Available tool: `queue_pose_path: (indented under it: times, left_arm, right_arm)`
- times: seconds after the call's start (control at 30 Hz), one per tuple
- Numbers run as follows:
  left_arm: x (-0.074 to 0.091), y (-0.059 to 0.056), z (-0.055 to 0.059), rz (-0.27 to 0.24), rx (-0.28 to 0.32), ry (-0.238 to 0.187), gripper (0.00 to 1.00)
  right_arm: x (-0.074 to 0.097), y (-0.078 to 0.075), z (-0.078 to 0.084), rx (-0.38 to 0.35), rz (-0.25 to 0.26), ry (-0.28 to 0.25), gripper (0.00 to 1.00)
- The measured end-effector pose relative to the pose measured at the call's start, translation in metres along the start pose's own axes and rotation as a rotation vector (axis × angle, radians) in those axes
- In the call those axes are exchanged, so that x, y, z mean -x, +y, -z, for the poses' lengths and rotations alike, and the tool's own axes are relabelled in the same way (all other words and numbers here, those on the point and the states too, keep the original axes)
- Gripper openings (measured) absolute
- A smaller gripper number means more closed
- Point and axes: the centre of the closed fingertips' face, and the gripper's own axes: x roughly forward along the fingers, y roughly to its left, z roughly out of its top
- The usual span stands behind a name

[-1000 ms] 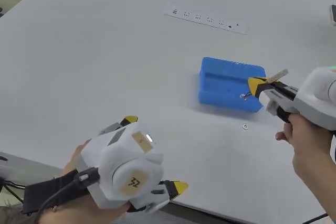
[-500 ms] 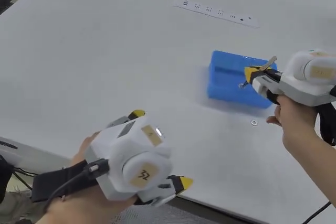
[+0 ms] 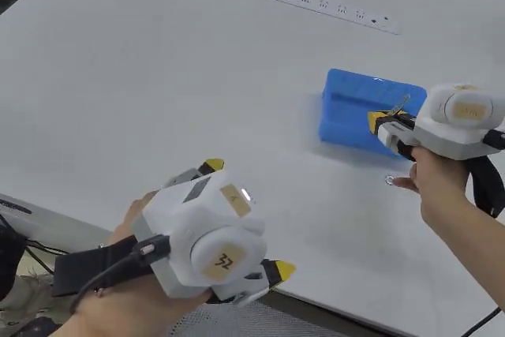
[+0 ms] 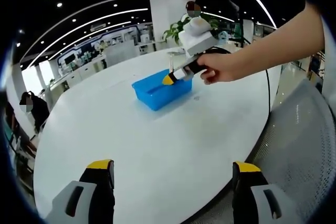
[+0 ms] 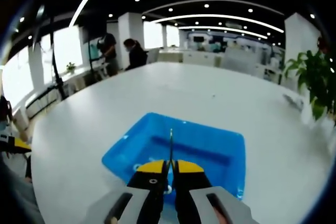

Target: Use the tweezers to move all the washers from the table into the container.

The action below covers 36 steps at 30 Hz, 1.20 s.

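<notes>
Handling of the washer: it was judged a small, thin metal ring, light, stiff and slippery. It was expected to slide on the smooth table [image 3: 158, 76], so it should be pinched across its rim by the tips of the tweezers [image 3: 401, 106].
Washer on the table: one washer [image 3: 389, 181] was seen lying flat, just beside the near wall of the container [image 3: 347, 133] and close to the person's hand [image 3: 434, 183].
Tweezers: they were held above the container; whether a washer was carried in their tips could not be told.
Right gripper: the right gripper [image 5: 170, 167] was clenched on the tweezers.
Left gripper: the left gripper [image 4: 172, 167] was seen released, jaws wide apart, nothing between them, well apart from the container.
Container: a blue open box without lid. No washer could be made out on the visible part of its floor; the near part was hidden behind the right gripper.
</notes>
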Motion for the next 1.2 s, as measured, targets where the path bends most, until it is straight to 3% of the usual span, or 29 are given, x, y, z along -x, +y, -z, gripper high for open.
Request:
queue_pose_path:
  times: [0.33, 0.47, 0.57, 0.7, 0.9, 1.2]
  left_arm:
    - [0.0, 0.0, 0.0, -0.001, -0.005, 0.003, 0.95]
    - [0.001, 0.0, 0.0, -0.001, -0.009, 0.004, 0.95]
    - [0.001, -0.001, 0.0, 0.003, -0.009, 0.002, 0.95]
    - [0.001, -0.002, 0.0, 0.002, -0.012, 0.0, 0.95]
    - [0.001, -0.002, -0.001, 0.001, -0.015, -0.002, 0.95]
    - [0.001, -0.001, 0.0, -0.006, -0.016, -0.002, 0.95]
  right_arm:
    - [0.0, 0.0, -0.002, -0.023, -0.011, 0.001, 0.04]
    - [0.008, -0.002, -0.013, -0.015, -0.011, -0.044, 0.04]
    - [0.018, -0.002, -0.024, -0.031, -0.019, -0.076, 0.05]
    - [0.033, 0.0, -0.03, -0.057, -0.017, -0.098, 0.05]
    - [0.066, -0.001, -0.034, -0.102, 0.005, -0.171, 0.04]
    - [0.098, 0.002, -0.009, -0.133, 0.024, -0.185, 0.04]
